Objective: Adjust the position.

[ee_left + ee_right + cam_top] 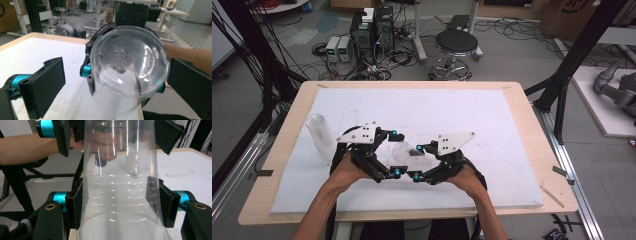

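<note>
A clear plastic cup (pixel 404 150) lies level above the white board between my two grippers. My right gripper (pixel 418 162) is shut on it near its wide mouth; in the right gripper view both pads press the cup (pixel 120 195) walls at the right gripper (pixel 121 205). The cup's base (pixel 127 67) faces my left gripper (pixel 117 71). That left gripper (pixel 397 153) stands open, its jaws wide on either side of the base with gaps showing. One of the right gripper's fingers (pixel 86 71) shows behind the cup.
A second clear cup (pixel 319 132) stands upright on the white board (pixel 412 105) left of my left hand. The board covers a wooden table (pixel 532 150). Beyond the far edge are a black stool (pixel 456 42), computer boxes (pixel 372 30) and cables on the floor.
</note>
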